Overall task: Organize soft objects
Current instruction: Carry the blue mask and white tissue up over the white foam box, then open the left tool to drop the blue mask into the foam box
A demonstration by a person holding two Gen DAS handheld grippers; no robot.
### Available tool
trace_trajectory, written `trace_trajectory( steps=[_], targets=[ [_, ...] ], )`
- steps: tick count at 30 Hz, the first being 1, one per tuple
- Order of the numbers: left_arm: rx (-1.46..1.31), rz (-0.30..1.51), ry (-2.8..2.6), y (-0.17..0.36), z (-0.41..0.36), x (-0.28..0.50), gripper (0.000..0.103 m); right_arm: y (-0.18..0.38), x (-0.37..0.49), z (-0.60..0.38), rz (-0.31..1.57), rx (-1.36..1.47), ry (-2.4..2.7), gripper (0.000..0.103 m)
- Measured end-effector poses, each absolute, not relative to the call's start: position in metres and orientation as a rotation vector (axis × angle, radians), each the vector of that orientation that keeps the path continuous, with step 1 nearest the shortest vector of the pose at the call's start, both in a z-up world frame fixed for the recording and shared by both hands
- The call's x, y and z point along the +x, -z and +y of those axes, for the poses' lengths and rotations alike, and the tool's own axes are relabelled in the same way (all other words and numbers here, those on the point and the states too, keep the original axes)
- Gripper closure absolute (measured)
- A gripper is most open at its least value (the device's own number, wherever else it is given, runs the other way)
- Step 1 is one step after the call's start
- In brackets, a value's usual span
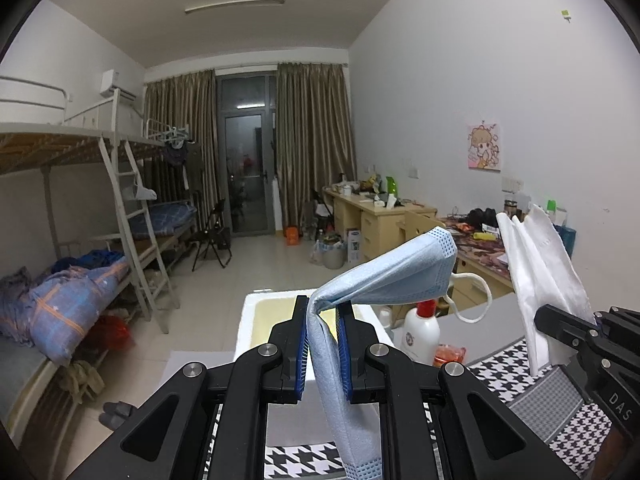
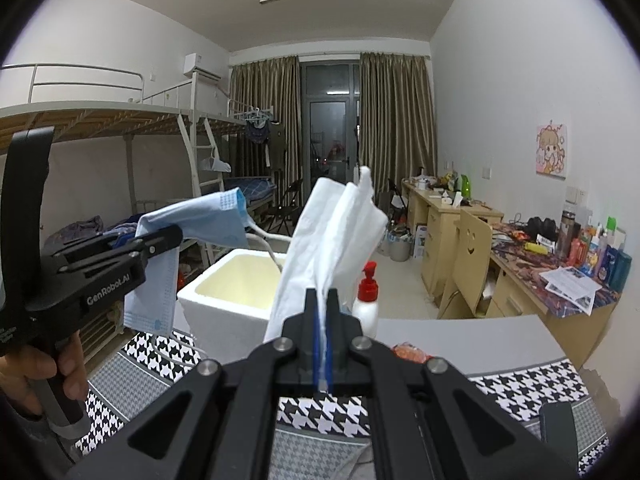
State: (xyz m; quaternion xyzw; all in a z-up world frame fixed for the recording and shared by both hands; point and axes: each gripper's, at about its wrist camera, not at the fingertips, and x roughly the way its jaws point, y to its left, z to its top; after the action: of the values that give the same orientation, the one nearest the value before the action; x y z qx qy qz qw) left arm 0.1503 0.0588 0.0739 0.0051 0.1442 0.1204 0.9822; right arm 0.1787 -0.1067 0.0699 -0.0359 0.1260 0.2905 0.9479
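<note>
While both grippers hung above the foam box (image 2: 224,292), the left gripper (image 1: 323,344) was clamped on a limp blue face mask (image 1: 384,276) mid-fold; the right gripper (image 2: 322,344) pinched a flimsy white tissue (image 2: 332,232) at its lower edge; both feather-light, floppy, tear-prone.

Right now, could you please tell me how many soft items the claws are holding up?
2. A blue face mask is pinched in the left claw, and a white tissue in the right claw, both above the white foam box.
</note>
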Motion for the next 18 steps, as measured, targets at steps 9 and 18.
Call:
trace_trajectory(
  steps=[9,18],
  targets=[
    [-0.009,0.313,-0.247,-0.075,0.071,0.168,0.089,-0.078,0.187,-0.094,0.258,-0.083,-0.598,0.099],
    [-0.034,0.342,-0.240,-0.078,0.082,0.182,0.089,-0.083,0.194,-0.081,0.264,-0.083,-0.625,0.099]
  ],
)
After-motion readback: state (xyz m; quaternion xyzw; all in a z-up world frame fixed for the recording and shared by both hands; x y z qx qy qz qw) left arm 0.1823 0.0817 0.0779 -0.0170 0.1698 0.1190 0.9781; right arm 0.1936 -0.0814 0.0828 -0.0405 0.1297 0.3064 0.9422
